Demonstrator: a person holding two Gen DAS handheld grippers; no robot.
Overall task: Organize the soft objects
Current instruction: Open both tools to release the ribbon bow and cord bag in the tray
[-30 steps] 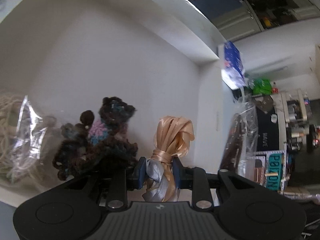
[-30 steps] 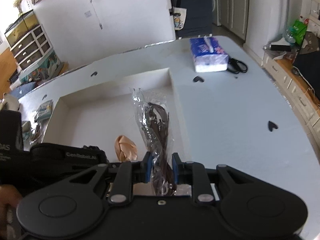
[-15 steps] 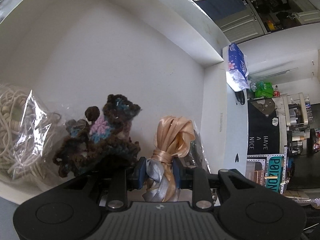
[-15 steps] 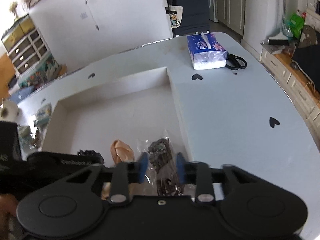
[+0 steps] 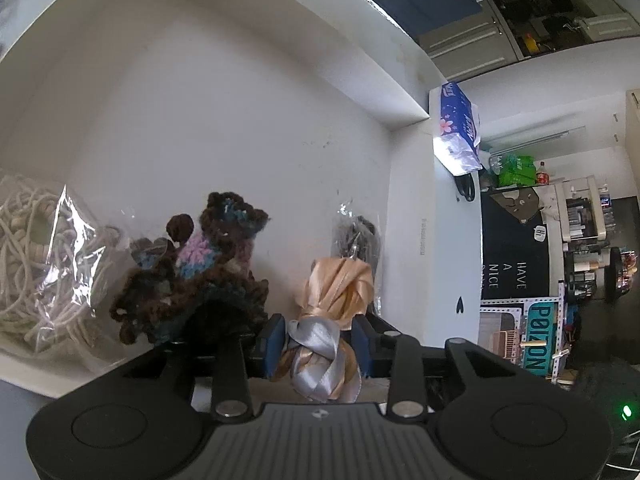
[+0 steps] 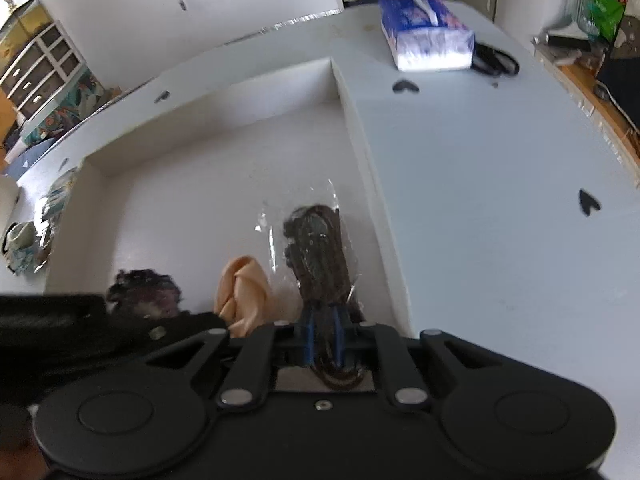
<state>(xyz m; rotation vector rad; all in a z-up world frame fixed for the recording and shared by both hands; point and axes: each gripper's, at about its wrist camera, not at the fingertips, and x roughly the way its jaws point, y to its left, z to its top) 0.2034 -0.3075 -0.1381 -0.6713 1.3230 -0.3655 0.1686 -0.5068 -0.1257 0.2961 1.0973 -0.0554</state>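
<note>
right gripper (image 6: pixel 320 340) has just closed narrow on the bagged brown cord (image 6: pixel 320 248) low in the white tray (image 6: pixel 352 128), while left gripper (image 5: pixel 318 344), just easing open, brackets the ribbon bundle (image 5: pixel 336 292) beside it, both nearly placed.

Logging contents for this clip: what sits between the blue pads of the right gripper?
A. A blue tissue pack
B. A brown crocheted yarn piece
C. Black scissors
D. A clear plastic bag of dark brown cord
D: in the right wrist view the right gripper is pinched on the clear plastic bag of dark brown cord, lying in the white tray.
</note>
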